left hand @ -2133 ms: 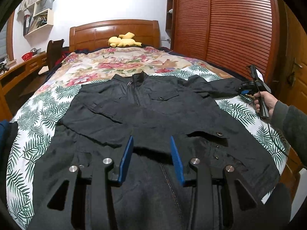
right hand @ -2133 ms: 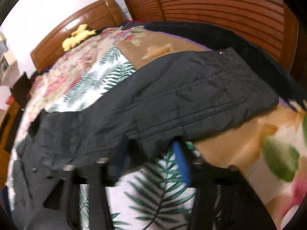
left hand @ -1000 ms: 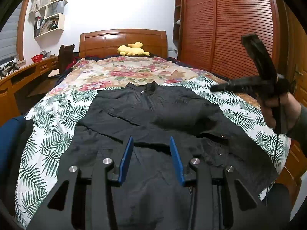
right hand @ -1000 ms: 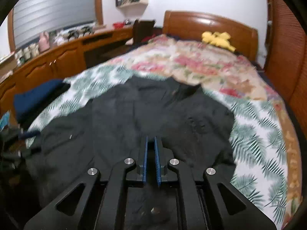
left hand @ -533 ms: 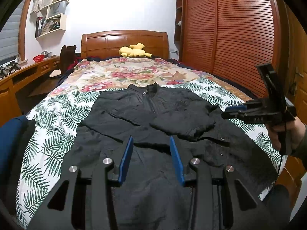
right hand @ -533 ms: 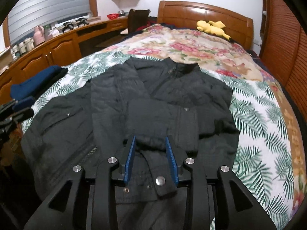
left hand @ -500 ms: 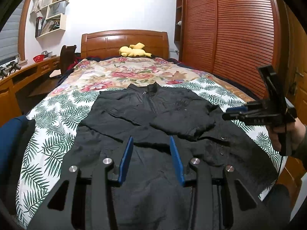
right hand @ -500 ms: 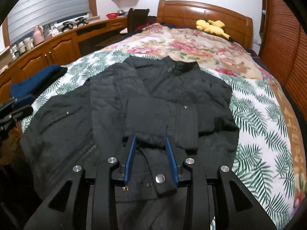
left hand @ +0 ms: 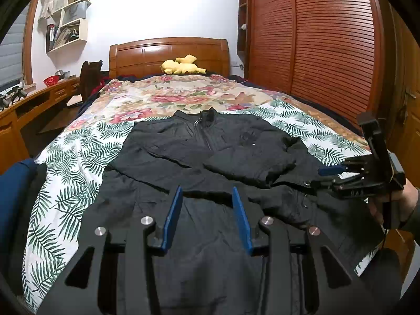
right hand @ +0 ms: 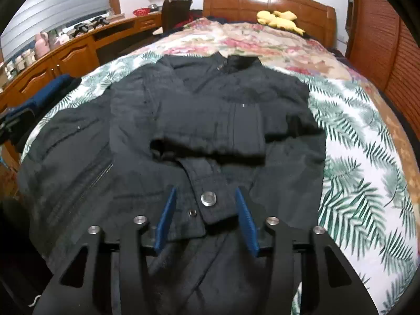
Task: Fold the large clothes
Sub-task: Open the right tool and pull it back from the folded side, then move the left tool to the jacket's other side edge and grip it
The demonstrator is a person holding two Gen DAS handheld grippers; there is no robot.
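Lying flat on the bed (left hand: 78, 157), front side up, the black jacket (left hand: 210, 152) covers the palm-leaf sheet (right hand: 367, 183) with its collar (right hand: 231, 63) toward the wooden headboard (left hand: 168, 52) and its hem at your end. Both sleeves are folded in across the chest: one sleeve (right hand: 210, 134) lies crosswise over the front, and a cuff tab (right hand: 210, 199) with a silver snap button sticks out below it. The zipper (right hand: 97, 176) runs diagonally down the front panel on the left of the right wrist view, teeth exposed. Fabric looks matte, slightly wrinkled, with stitched seams and a few small snaps. Your right gripper (right hand: 204, 215) sits low over the jacket, blue pads apart with the cuff tab lying between them, pads not pressing it; those jaws have just been opening. Your left gripper (left hand: 206, 218) hovers above the lower middle of the jacket, jaws partly apart, nothing between them. In the left wrist view your right hand (left hand: 393, 204) holds its gripper at the jacket's right edge. A yellow plush toy (left hand: 181, 65) rests by the headboard, well apart from the jacket.
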